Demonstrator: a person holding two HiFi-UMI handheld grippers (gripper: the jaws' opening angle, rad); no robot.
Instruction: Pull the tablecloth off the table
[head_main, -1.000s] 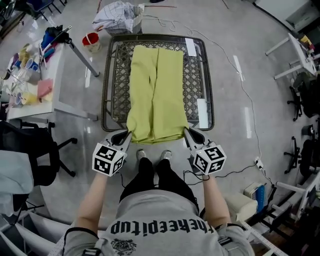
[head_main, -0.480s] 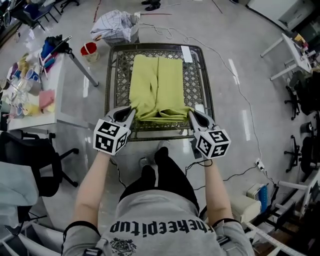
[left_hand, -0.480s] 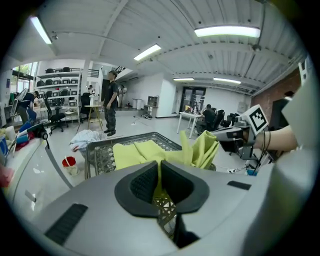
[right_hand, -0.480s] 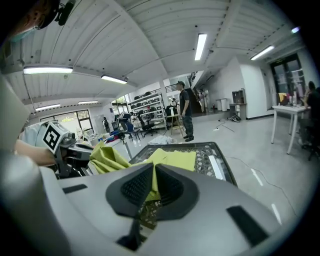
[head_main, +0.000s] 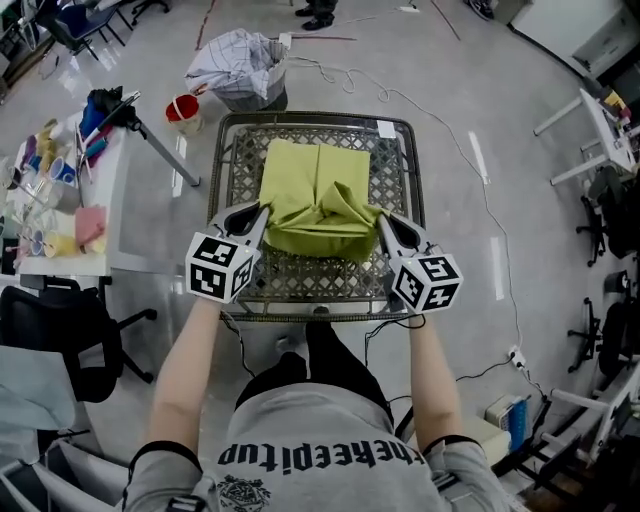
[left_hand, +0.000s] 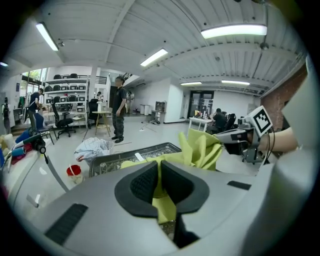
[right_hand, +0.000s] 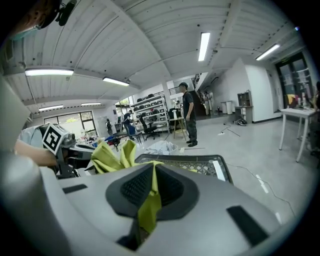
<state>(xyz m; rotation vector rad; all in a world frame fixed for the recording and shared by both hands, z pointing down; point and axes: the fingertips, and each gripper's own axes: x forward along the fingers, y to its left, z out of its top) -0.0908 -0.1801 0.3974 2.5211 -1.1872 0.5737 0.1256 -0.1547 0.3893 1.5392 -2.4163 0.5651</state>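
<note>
Clamping yellow-green tablecloth (head_main: 318, 205), left gripper (head_main: 262, 214), right gripper (head_main: 379, 220), table (head_main: 392, 270)

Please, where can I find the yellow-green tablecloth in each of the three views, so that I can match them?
Head view: the tablecloth is at the centre, bunched up over the table's middle.
Left gripper view: the tablecloth is at bottom centre, pinched between the jaws.
Right gripper view: the tablecloth is at bottom centre, also pinched between the jaws.
Shared landmark: the metal lattice table.
</note>
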